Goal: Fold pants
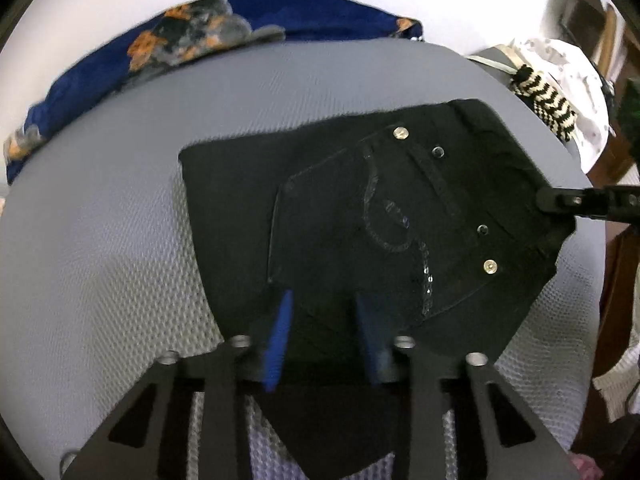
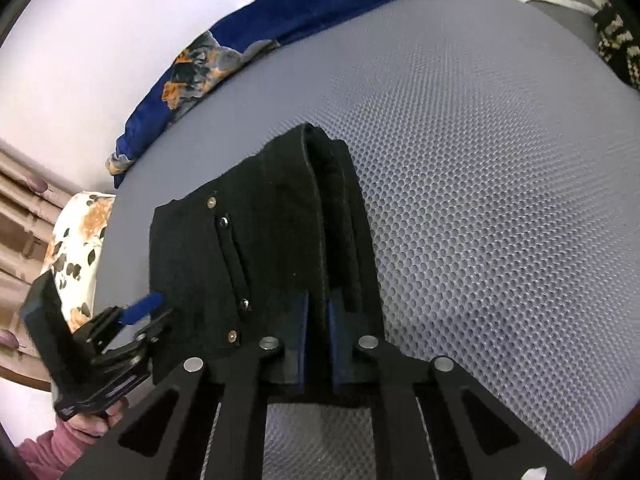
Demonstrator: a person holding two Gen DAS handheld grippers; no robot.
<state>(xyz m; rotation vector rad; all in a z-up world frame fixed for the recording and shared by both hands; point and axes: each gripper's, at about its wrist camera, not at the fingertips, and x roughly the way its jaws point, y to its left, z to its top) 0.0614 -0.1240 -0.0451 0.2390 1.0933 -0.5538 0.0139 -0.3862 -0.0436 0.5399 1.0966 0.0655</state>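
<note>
Folded black denim pants point(image 1: 384, 216) lay mid-frame on the grey mesh mattress point(image 1: 100, 240). The left gripper point(image 1: 326, 320) pinched their near edge at lower centre. The right gripper point(image 2: 318, 320) clamped the waistband fold.

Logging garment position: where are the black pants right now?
The black pants lie folded on the grey mesh mattress, right of centre in the left wrist view, below the blue floral blanket, with both grippers at their edges.

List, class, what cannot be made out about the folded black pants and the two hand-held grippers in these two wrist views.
- Folded black denim pants: layer count hidden by the top layer in the left wrist view; the near edge is covered by the left hand-held gripper.
- Right hand-held gripper: whether its pads actually pinch the fold; black cloth hides the tips.
- Blue floral cloth: blurred, cut by the grey mesh mattress.
</note>
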